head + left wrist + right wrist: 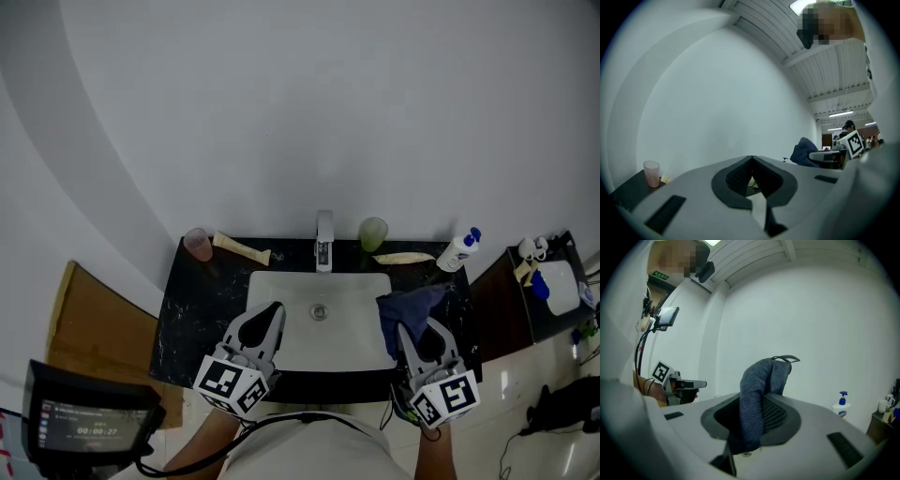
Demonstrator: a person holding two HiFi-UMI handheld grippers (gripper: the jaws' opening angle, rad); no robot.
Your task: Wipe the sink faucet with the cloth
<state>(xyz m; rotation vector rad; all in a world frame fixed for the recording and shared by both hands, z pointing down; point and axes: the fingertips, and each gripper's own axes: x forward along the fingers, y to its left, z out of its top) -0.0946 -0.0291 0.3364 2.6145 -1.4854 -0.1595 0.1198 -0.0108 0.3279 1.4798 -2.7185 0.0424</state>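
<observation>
The chrome faucet [324, 242] stands at the back rim of the white sink [281, 281], set in a black counter. My right gripper [409, 330] hovers over the sink's right edge, shut on a dark blue cloth [409, 306]. In the right gripper view that cloth [761, 380] stands up folded between the jaws of the right gripper [757, 401]. My left gripper [272, 309] is over the basin's left front part; its jaw tips meet with nothing between them [751, 158]. From the left gripper view the cloth [802, 151] shows to the right. The faucet is apart from both grippers.
On the counter stand a pink cup [198, 244], a green cup [373, 232], two tubes [242, 248] [405, 257] and a white pump bottle [459, 251]. A brown board [94, 319] lies left, a small screen [89, 422] lower left, a shelf with items [553, 281] right.
</observation>
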